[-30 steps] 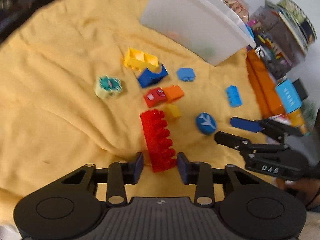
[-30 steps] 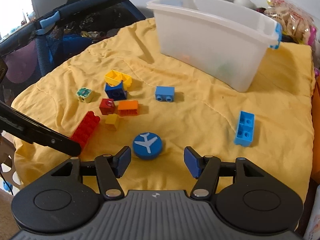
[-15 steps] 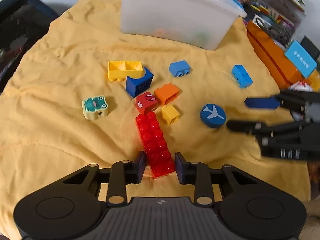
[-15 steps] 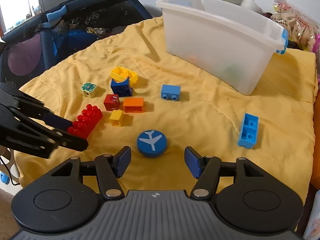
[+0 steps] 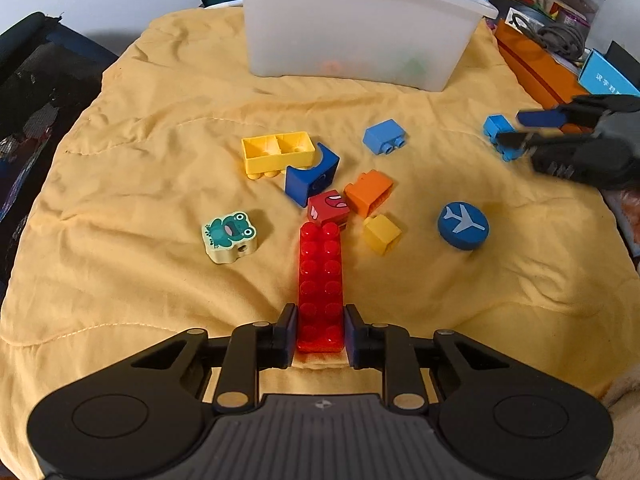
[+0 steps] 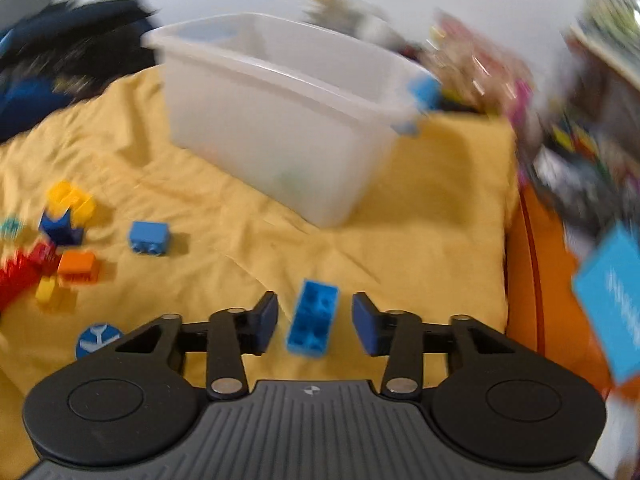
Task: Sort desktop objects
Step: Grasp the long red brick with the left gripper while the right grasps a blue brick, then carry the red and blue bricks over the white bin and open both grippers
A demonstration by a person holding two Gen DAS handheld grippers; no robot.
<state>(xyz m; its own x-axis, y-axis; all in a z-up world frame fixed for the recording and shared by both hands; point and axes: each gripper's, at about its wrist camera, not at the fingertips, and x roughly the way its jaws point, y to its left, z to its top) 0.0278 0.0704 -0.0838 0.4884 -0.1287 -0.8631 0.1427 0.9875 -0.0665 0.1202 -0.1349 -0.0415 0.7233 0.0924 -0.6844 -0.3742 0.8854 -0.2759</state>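
A long red brick (image 5: 321, 276) lies on the yellow cloth (image 5: 140, 280). My left gripper (image 5: 320, 334) is closing on its near end, and the pads touch both its sides. My right gripper (image 6: 315, 322) straddles a light-blue brick (image 6: 316, 308) with its jaws closing; a gap shows on each side. In the left wrist view the right gripper (image 5: 514, 128) is over the same light-blue brick (image 5: 494, 126) at the right. A translucent white bin (image 5: 360, 32) stands at the back, with a few pieces faintly seen inside.
Loose on the cloth are a yellow brick (image 5: 278, 152), a dark-blue arch brick (image 5: 310, 180), a red face cube (image 5: 328, 208), an orange brick (image 5: 368, 192), a frog tile (image 5: 230, 236) and an airplane disc (image 5: 463, 225). An orange box (image 5: 536, 64) and clutter line the right edge.
My left gripper's jaws narrowed onto the long red brick's near end as the gripper rolled. My right gripper swung right, from the airplane disc to the light-blue brick, and its jaws narrowed.
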